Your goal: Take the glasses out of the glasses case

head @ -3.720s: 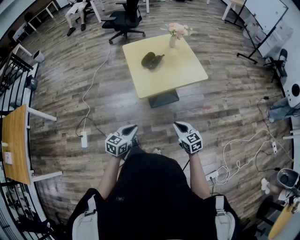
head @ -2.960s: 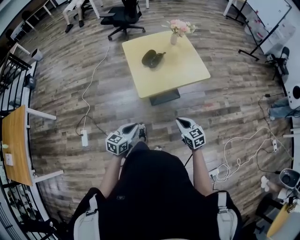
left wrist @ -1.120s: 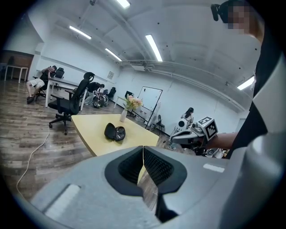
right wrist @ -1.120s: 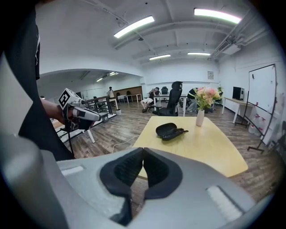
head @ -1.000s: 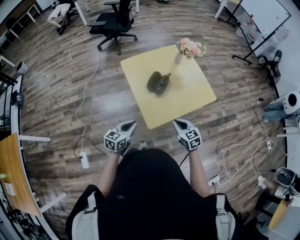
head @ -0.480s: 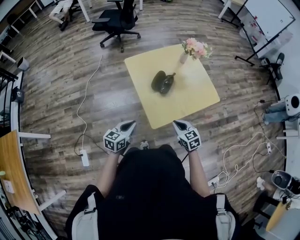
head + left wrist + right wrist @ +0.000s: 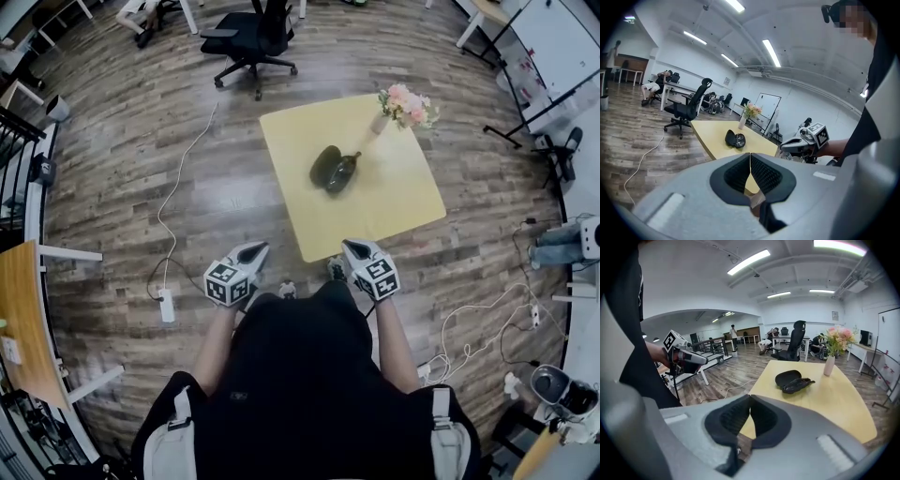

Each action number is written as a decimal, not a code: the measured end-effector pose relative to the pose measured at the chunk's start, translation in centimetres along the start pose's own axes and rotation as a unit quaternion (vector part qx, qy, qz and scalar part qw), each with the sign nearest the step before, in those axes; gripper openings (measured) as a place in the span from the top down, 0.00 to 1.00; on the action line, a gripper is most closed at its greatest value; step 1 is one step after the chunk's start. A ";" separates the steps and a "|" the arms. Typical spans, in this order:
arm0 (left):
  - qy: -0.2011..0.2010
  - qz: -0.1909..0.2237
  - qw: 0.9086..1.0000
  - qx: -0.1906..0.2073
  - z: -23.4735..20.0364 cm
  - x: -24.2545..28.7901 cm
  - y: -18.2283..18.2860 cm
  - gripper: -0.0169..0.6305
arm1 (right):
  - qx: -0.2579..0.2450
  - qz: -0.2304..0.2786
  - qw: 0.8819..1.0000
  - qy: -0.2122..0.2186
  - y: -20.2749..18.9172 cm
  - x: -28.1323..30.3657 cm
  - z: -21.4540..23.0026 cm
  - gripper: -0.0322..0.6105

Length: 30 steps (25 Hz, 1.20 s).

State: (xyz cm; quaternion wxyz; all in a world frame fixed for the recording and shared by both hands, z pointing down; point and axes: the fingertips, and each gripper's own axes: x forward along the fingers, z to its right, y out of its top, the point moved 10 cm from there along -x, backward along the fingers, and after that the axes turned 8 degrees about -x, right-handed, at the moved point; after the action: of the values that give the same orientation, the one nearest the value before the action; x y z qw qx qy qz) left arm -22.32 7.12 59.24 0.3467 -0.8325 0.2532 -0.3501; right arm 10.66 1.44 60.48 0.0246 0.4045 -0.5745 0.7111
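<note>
**Standing at the table's near corner, both tools idle**

Item 1, left gripper (image 7: 251,253): you held it low in front of your body, over the wooden floor (image 7: 141,169), just short of the table. Its jaws were pressed together with nothing between the pads.

Item 2, right gripper (image 7: 354,248): you held it level with the left one, close to the near corner of the yellow table (image 7: 309,246). Its jaws were likewise closed and empty. Neither tool had anything to carry, which probably explains the shut, resting pose.

Item 3, glasses case (image 7: 325,165): dark and hinged, it lay open near the middle of the tabletop, well apart from both grippers. The glasses (image 7: 802,384) appeared to sit in one half, with a dark end poking past the rim towards the vase. Finer detail was too small to tell.

Item 4, vase of pink flowers (image 7: 405,105): it stood upright at the far corner, near the case but apart from it.

Judgement: the task had not begun. You needed to reach in, spread one pair of jaws and probably steady the case with the other.
</note>
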 end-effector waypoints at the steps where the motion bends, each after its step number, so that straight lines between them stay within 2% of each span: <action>1: 0.005 0.003 1.000 -0.003 0.0 0.2 0.1 0.95 | -0.004 -0.001 1.000 0.005 0.2 0.2 0.6 0.95; 11: 0.046 0.036 0.998 -0.033 1.7 5.3 2.3 0.95 | -0.040 -0.008 0.998 0.038 2.2 1.3 9.8 0.95; 19: 0.087 0.060 0.993 -0.054 3.1 10.0 3.1 0.95 | -0.078 -0.019 0.993 0.084 2.2 3.1 16.6 0.95; 24: 0.125 0.081 0.986 -0.070 4.0 11.7 3.2 0.95 | -0.104 -0.023 0.987 0.122 2.9 4.7 19.8 0.95; 30: 0.178 0.105 0.974 -0.094 5.7 12.9 2.5 0.95 | -0.158 -0.032 0.972 0.172 3.7 6.9 22.6 0.95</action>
State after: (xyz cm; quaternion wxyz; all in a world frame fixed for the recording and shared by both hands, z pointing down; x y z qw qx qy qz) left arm -10.36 -0.80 59.68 0.2513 -0.7543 0.4285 -0.4293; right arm 16.58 -21.72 61.98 0.2091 0.2847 -0.6534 0.6695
